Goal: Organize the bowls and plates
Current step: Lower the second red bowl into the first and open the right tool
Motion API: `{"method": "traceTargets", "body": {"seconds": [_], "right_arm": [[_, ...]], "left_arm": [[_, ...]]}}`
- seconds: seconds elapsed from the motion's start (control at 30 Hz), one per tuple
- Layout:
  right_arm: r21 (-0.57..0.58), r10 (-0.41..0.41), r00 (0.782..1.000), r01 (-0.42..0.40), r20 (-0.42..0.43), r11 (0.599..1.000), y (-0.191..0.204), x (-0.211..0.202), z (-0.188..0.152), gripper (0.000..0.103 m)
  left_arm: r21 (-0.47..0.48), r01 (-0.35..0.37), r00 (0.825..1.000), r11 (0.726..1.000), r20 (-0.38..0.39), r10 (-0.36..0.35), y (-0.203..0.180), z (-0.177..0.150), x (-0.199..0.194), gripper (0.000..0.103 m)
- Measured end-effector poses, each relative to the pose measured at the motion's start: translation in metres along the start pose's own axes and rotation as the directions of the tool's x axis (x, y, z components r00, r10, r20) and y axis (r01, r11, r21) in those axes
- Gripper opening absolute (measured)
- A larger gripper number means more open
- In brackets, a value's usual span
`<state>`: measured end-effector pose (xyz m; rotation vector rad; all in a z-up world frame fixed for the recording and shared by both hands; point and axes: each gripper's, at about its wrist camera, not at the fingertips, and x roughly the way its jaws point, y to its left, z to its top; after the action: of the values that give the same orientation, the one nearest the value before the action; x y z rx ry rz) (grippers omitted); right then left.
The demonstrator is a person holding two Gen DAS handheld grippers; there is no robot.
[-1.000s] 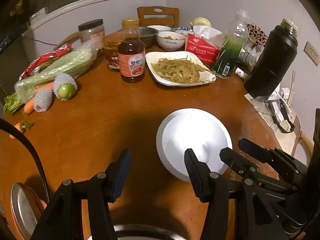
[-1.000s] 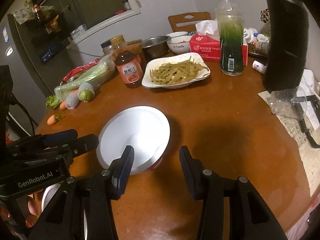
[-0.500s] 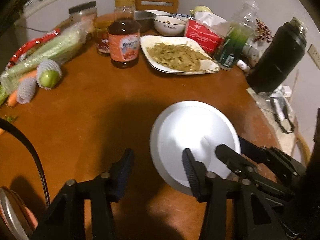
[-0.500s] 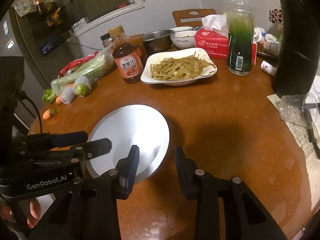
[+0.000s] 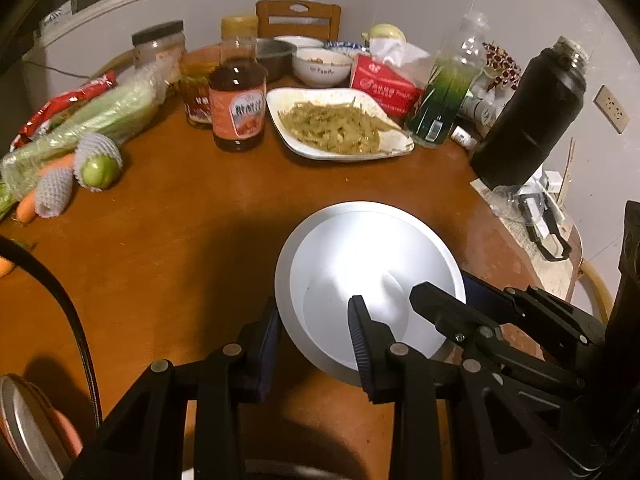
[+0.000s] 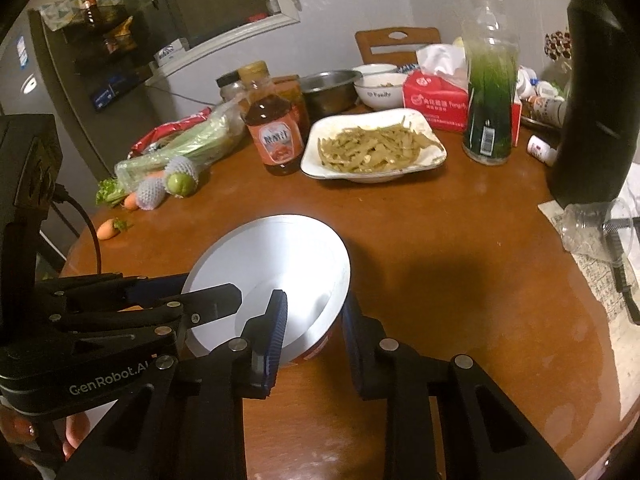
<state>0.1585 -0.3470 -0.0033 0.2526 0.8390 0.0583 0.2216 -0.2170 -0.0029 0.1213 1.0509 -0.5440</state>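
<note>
White bowl (image 5: 360,272) upright, mouth up, on round wooden surface (image 5: 168,240), near edge; round, so no long axis. Smooth, glossy, shallow; red band on outer wall seen in right wrist view only. Left claw (image 5: 316,328) clamped on bowl's near-left rim, one finger inside, one outside. Right claw (image 6: 312,316) closing w/ right rim between jaws, pads at the wall. Behind: squarish white plate (image 5: 340,124) of yellowish strips, brown sauce bottle (image 5: 238,100), matte black flask (image 5: 528,116). Fridge (image 6: 52,80) in right view only.

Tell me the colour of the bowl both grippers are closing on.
White inside, with a red band on its outer wall low down; the bowl shows best in the right wrist view.
</note>
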Motion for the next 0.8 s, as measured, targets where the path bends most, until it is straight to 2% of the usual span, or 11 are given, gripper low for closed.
{"method": "traceTargets", "body": {"seconds": [0.43,0.8], "right_arm": [[-0.085,0.052,0.995,-0.045,0.082,0.995,0.055,-0.044,-0.003,0.029],[-0.156,0.093,0.988,-0.073,0.12,0.985,0.102,-0.077,-0.026,0.03]], "left_arm": [[-0.027,-0.053,0.992,0.998,0.114,0.056,0.02,-0.029,-0.075,0.034],[-0.062,-0.075,0.982,0.995,0.171,0.085,0.035,-0.071,-0.122,0.033]]}}
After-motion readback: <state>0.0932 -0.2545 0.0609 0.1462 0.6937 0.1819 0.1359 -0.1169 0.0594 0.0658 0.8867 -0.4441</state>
